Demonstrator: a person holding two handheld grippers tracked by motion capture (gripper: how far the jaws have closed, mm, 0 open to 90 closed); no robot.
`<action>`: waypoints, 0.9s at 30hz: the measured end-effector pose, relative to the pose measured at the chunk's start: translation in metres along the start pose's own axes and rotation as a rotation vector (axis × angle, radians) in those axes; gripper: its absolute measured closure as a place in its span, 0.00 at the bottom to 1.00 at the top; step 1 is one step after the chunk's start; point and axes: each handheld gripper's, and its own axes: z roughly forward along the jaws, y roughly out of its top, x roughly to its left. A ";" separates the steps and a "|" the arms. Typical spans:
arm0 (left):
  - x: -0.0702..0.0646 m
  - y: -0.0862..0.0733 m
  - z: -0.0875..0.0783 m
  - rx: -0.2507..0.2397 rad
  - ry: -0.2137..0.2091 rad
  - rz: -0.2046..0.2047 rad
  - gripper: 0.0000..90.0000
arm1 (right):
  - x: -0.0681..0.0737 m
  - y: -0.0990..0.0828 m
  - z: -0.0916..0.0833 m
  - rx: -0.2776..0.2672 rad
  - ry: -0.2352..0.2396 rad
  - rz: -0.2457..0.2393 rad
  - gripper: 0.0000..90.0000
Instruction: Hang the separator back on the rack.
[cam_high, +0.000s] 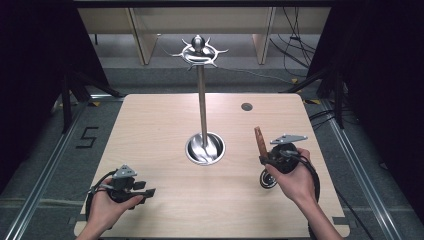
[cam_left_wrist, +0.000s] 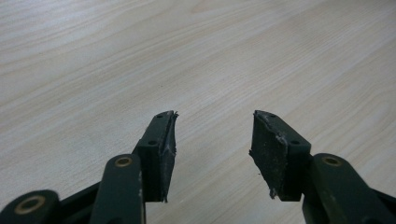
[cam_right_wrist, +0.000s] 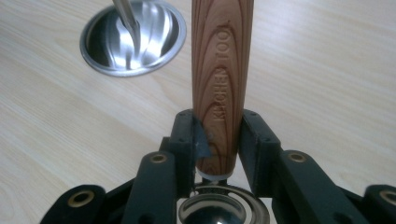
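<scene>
While my right tongs (cam_right_wrist: 218, 135) clamp the wooden handle (cam_right_wrist: 222, 70) of a kitchen utensil, both pads pressing its lower end from either side, the handle stands nearly upright and leans a little toward the steel stand's base (cam_high: 205, 148). Seen from the high view, the right tongs (cam_high: 264, 159) sit to the right of that base and somewhat nearer to me, with the handle (cam_high: 259, 141) sticking up out of them. Just below the grip, in the right gripper view, a round metal part of the utensil (cam_right_wrist: 224, 212) shows, a shiny ring with a dome inside it; what kind of tool it is I cannot tell. From above, this dark round end (cam_high: 268, 179) hangs close over the surface (cam_high: 165, 120), nearer to me than the base. The stand's pole (cam_high: 202, 102) rises straight from the round dish of the base and carries a ring of curved hooks (cam_high: 200, 51) at its top. My left tongs (cam_high: 148, 192) lie well to the left of the base and nearer to me, held low in my left hand (cam_high: 107, 207). In the left gripper view, these tongs (cam_left_wrist: 212, 144) stand released, jaws apart with bare wood grain between them.
</scene>
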 end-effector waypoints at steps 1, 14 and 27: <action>0.000 0.000 -0.001 0.000 0.003 0.008 0.54 | 0.002 0.000 -0.001 0.000 0.009 0.018 0.77; 0.001 0.000 -0.001 -0.003 0.004 0.013 0.54 | 0.007 0.004 -0.006 -0.103 0.032 -0.012 0.77; 0.002 0.000 -0.001 -0.002 0.005 0.015 0.54 | 0.010 0.007 -0.010 -0.148 0.041 -0.045 0.77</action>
